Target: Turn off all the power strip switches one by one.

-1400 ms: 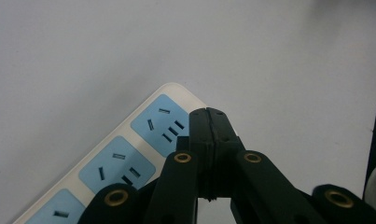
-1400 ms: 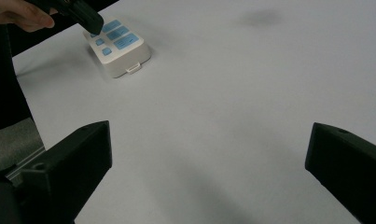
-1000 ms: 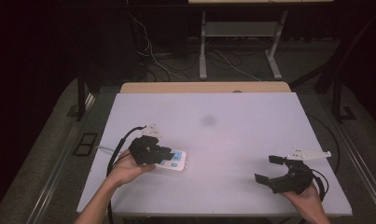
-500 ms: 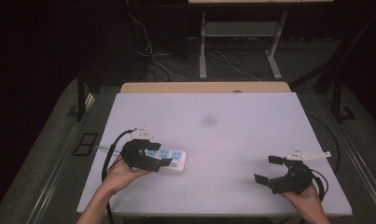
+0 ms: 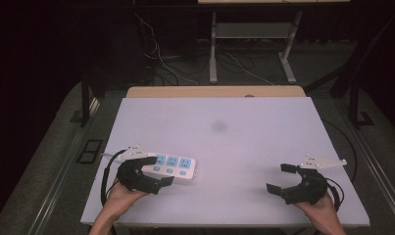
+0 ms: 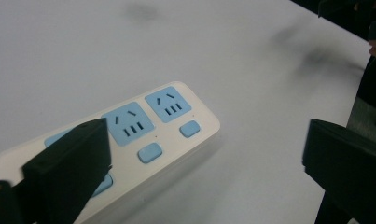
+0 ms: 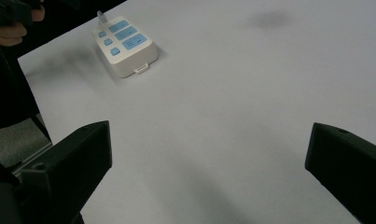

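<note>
White desk (image 5: 263,147) carries a white power strip (image 5: 173,167) with blue sockets, lying just ahead of the left claw (image 5: 153,171), which gapes wide and empty. Right claw (image 5: 278,178), equally spread and empty, sits well apart. Likely approach; closing on the strip comes next.

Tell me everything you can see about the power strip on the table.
The power strip is a white, plastic-looking block with rounded corners, three blue sockets in a row and a blue button beside each. It lies flat, face up, on the left near part of the white table. The open left claw sits at its near-left end; contact cannot be told. A small tab sticks out of its right end.
</note>
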A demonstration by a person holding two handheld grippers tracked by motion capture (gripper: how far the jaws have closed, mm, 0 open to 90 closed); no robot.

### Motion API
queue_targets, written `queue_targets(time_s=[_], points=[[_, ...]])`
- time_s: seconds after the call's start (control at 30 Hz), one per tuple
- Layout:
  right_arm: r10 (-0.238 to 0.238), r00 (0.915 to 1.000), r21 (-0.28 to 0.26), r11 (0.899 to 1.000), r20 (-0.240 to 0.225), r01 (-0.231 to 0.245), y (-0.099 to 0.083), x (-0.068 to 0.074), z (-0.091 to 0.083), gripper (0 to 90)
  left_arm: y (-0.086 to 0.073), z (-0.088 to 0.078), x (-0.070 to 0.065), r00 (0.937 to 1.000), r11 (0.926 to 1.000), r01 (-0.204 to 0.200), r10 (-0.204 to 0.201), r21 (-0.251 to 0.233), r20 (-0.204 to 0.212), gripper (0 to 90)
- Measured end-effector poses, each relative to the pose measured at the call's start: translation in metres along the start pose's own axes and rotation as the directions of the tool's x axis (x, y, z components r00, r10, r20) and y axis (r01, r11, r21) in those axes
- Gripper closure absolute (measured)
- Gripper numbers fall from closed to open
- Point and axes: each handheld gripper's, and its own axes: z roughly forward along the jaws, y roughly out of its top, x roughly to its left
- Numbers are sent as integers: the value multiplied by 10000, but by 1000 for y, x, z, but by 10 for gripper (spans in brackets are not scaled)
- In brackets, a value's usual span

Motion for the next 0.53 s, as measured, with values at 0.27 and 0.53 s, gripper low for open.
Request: queue_targets(time_s=[0.27, 0.53], points=[[71, 9999, 69, 10000, -73, -70, -4, 2, 0, 3, -27, 2, 0, 9985, 9953, 198, -245, -945, -491, 0], [140, 9999, 244, 9996, -70, -138, -7, 3, 1, 3, -34, 4, 1, 9971, 9909, 252, -344, -1323, -673, 0]])
